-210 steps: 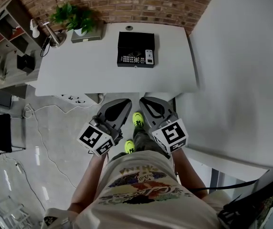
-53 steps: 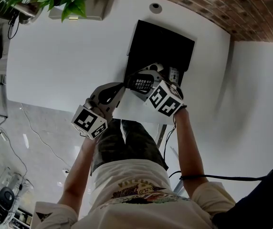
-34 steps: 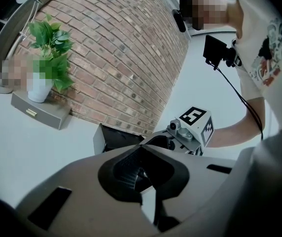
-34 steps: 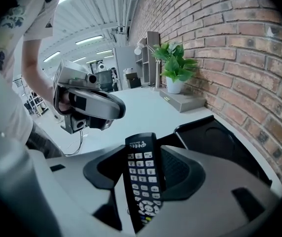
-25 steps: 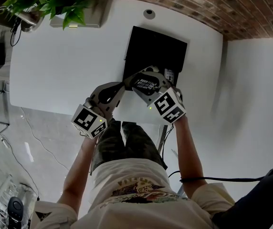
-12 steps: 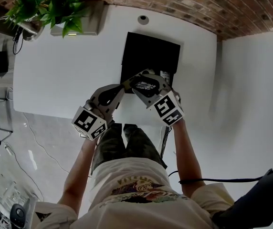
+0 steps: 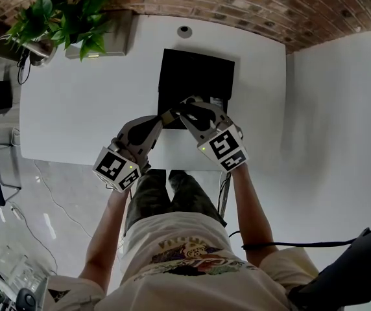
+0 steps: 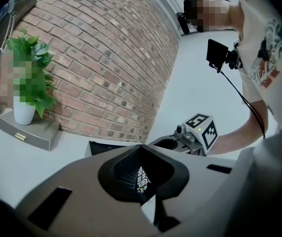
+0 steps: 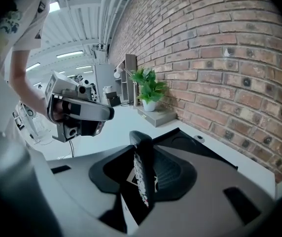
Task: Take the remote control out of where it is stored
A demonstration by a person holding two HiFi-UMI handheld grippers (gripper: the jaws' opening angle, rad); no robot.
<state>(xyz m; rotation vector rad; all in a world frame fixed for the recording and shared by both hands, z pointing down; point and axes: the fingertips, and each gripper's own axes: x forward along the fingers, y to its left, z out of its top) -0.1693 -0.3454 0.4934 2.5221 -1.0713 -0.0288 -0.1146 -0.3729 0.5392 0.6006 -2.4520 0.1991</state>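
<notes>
The black remote control (image 9: 142, 177) stands on its edge between the jaws of my right gripper (image 9: 148, 172), buttons facing left. These jaws have just been closing and now press on it. In the head view the right gripper (image 7: 187, 103) hovers over the front edge of the open black storage box (image 7: 195, 76) on the white table (image 7: 75, 102). My left gripper (image 7: 167, 115) sits by the box's front left corner, shut and holding nothing. In the left gripper view only a narrow slit remains between the left gripper's (image 8: 142, 174) jaws, and the remote's buttons show beyond it.
A potted plant (image 7: 65, 21) stands on a grey block (image 7: 111, 41) at the table's back left, below the brick wall. A round cable hole (image 7: 184, 29) lies behind the box. A small light device (image 7: 219, 102) stays in the box. The table's front edge runs under both grippers.
The right gripper has risen from the box with the remote and narrowed its jaws. The remote, face-up a second ago, now stands on edge. The left gripper has hardly moved.
</notes>
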